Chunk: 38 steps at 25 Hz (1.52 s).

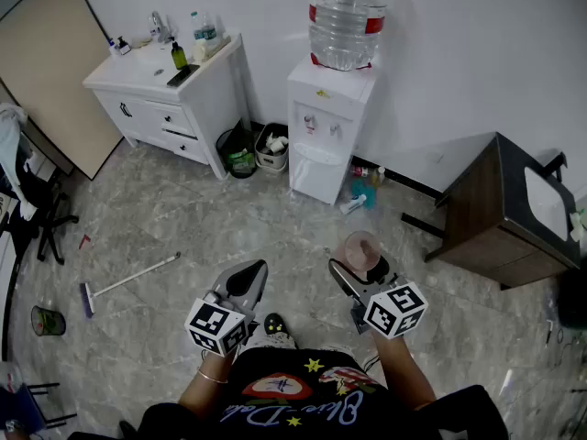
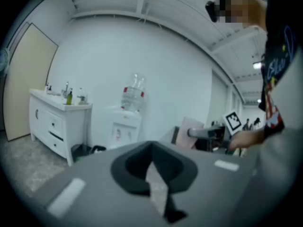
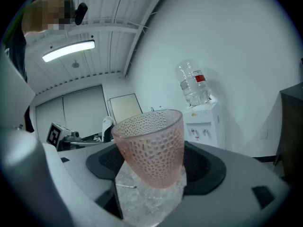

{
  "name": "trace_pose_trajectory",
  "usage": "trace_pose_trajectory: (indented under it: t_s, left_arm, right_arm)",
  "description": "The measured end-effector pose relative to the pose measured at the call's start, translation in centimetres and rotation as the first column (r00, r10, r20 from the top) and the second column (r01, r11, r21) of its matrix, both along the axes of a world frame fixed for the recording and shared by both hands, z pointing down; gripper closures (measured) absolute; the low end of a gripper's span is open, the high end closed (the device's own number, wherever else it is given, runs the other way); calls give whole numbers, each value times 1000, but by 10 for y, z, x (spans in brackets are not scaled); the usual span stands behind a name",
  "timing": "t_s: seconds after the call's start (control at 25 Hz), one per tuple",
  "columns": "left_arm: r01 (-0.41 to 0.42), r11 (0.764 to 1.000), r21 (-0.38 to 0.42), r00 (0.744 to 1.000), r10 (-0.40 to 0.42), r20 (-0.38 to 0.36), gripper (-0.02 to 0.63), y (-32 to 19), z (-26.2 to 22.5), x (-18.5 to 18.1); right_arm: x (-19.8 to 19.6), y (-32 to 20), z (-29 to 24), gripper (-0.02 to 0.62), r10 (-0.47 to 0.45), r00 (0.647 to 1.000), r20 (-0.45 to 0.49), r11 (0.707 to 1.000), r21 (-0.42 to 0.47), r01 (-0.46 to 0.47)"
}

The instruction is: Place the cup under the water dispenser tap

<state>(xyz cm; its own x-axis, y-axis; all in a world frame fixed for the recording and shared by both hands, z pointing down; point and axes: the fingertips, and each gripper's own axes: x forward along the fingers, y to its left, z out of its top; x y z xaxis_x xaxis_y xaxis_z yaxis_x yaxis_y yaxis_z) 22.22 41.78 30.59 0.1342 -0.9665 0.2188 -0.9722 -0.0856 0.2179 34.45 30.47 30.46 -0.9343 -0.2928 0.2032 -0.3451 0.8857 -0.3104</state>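
A pink dimpled cup [image 1: 359, 246] [image 3: 152, 145] stands upright between the jaws of my right gripper [image 1: 354, 266] [image 3: 151, 167], which is shut on its sides. Across the floor, against the far wall, stands the white water dispenser [image 1: 321, 136] [image 3: 202, 124] [image 2: 124, 129] with a large bottle [image 1: 347, 12] on top and two taps [image 1: 322, 126] on its front. The cup is well short of it. My left gripper [image 1: 248, 280] [image 2: 154, 174] is level with the right one, shut, with nothing held.
A white vanity cabinet [image 1: 170, 85] with a sink stands left of the dispenser, with two small bins [image 1: 240, 154] between them. A dark wooden table [image 1: 500, 214] is at the right. Bottles [image 1: 362, 198] lie by the dispenser's foot. A floor squeegee [image 1: 128, 282] lies at the left.
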Motion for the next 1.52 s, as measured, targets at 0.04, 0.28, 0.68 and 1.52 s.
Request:
trace_pose_trajectory:
  t_s: [0.04, 0.28, 0.68, 1.52]
  left_arm:
    - [4, 1000, -13, 1000, -4, 3, 618, -7, 4, -18]
    - [1, 999, -42, 999, -2, -39, 618, -71, 26, -105]
    - [-42, 994, -103, 998, 37, -44, 618, -240, 77, -248]
    - [-365, 912, -185, 930, 350, -110, 618, -455, 287, -320]
  right_arm:
    - [-19, -12, 0, 239, 11, 1000, 6, 1000, -3, -11]
    - [-110, -82, 11, 239, 79, 996, -34, 997, 19, -79]
    - [-265, -266, 126, 238, 117, 982, -145, 993, 34, -113]
    - [-383, -495, 411, 239, 484, 819, -308, 873, 102, -478]
